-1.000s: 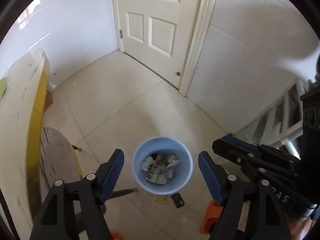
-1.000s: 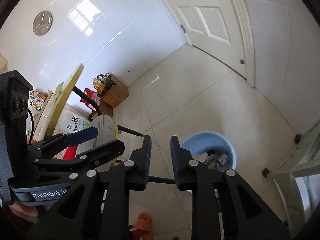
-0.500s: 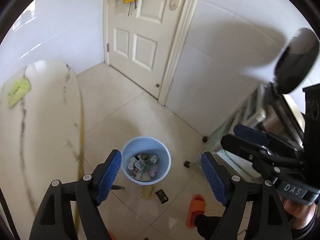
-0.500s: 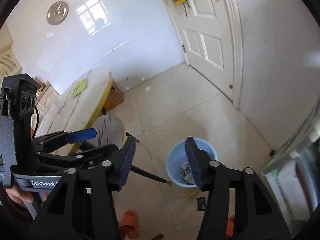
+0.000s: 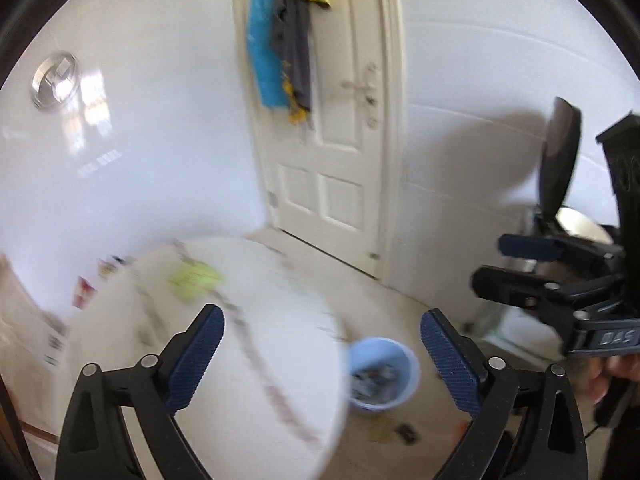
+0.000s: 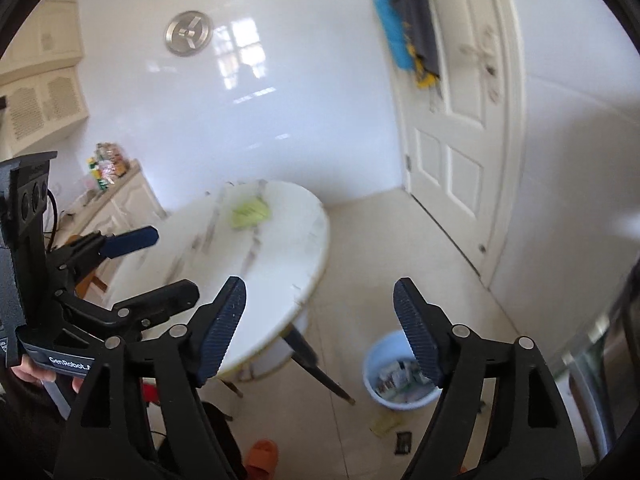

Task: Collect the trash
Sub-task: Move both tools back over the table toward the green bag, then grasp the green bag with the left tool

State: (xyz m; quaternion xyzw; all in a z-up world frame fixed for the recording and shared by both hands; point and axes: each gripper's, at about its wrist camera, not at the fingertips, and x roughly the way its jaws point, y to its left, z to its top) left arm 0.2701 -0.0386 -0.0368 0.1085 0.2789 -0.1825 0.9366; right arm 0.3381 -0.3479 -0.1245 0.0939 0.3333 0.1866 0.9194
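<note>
- Holding both tools above the room, you kept the left hand-held gripper spread wide, its jaws having just opened further, with nothing between the blue pads.
- You had the right hand-held gripper wide too; its jaws had just been opening, and no object sat between them.
- You could see the blue bin on the floor, past the rim of the round white table; it already held a heap of wrappers and packets.
- You left two scraps on the floor tiles just in front of the bin: a yellowish wrapper and a small dark packet, both outside it and close to each other.
- You could see a green sheet lying on the table top, on the side away from the bin; blur kept it from being read more closely.
- You had the white door beyond the bin, with blue, grey and yellow cloths hanging on it.
- You had a dark table leg slanting down to the floor beside the bin, not touching it.
- You showed an orange slipper on the floor, nearer to you than the bin and apart from it.
- Your hand gripped the handle of the left tool, on the table's side, far from the bin.
</note>
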